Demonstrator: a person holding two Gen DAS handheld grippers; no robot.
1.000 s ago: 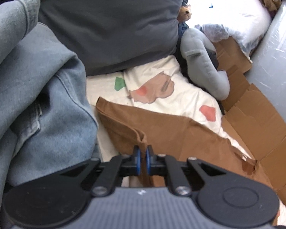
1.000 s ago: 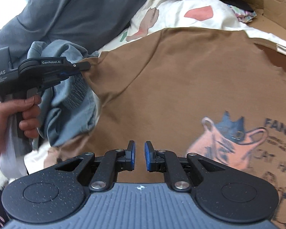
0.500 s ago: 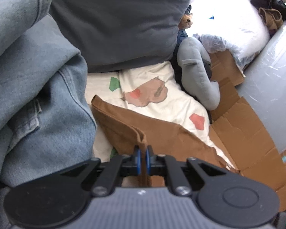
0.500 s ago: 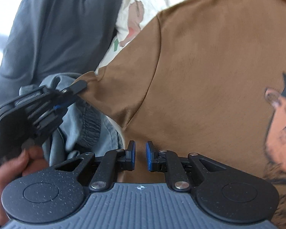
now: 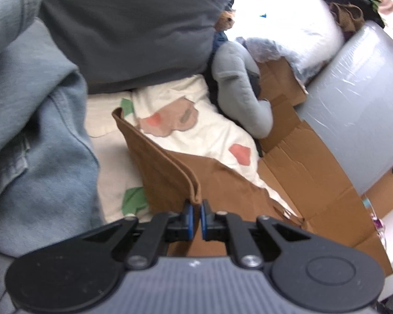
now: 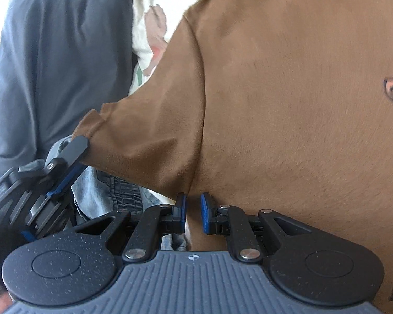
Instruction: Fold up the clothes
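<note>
A brown T-shirt (image 6: 275, 104) with a printed front lies spread over a patterned white sheet (image 5: 196, 136). My left gripper (image 5: 195, 217) is shut on the hem of its sleeve, and the brown fabric (image 5: 165, 172) stands up in a fold from the pads. The right wrist view shows that same left gripper (image 6: 81, 154) clamped on the sleeve end at the left. My right gripper (image 6: 193, 210) sits low over the shirt's underarm seam. Its pads stand a narrow gap apart with nothing pinched between them.
Light blue jeans (image 5: 39, 130) are heaped at the left, beside the sleeve. Behind them lies a dark grey cushion (image 5: 131, 26). A grey plush toy (image 5: 238, 83), flattened cardboard (image 5: 301, 157), a white pillow (image 5: 288, 13) and a plastic-wrapped grey block (image 5: 353, 91) crowd the right.
My right gripper has rolled and dropped closer to the shirt, from over the chest to the underarm beside the sleeve. The left gripper has tilted a little and still holds the sleeve.
</note>
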